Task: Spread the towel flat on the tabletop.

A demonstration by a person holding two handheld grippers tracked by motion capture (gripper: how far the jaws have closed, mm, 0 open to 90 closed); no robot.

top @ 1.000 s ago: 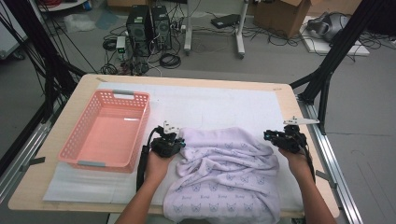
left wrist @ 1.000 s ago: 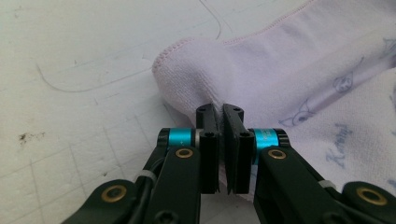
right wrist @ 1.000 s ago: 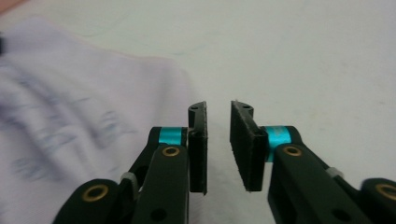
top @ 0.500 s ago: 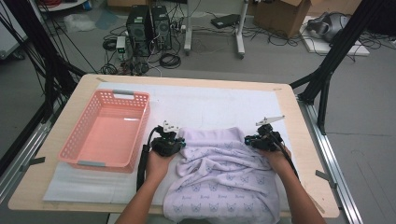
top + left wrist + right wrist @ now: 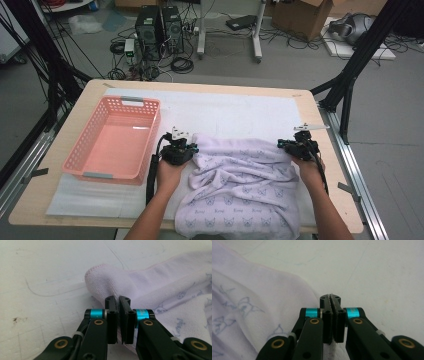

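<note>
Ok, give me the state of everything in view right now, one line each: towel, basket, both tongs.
towel: crumpled, far edge pulled out, near end over the table's front edge.
basket: upright, empty, left of the towel.
left tongs: shut on the towel's far left corner.
right tongs: shut on the towel's right edge, jaws just reopened slightly.

Bare white mat (image 5: 235,112) beyond the towel (image 5: 240,190) (pink basket (image 5: 116,145) hard against its left).

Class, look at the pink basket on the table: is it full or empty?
Empty. The high view shows the pink basket's bare floor, and the lilac towel lies beside it on the table.
</note>
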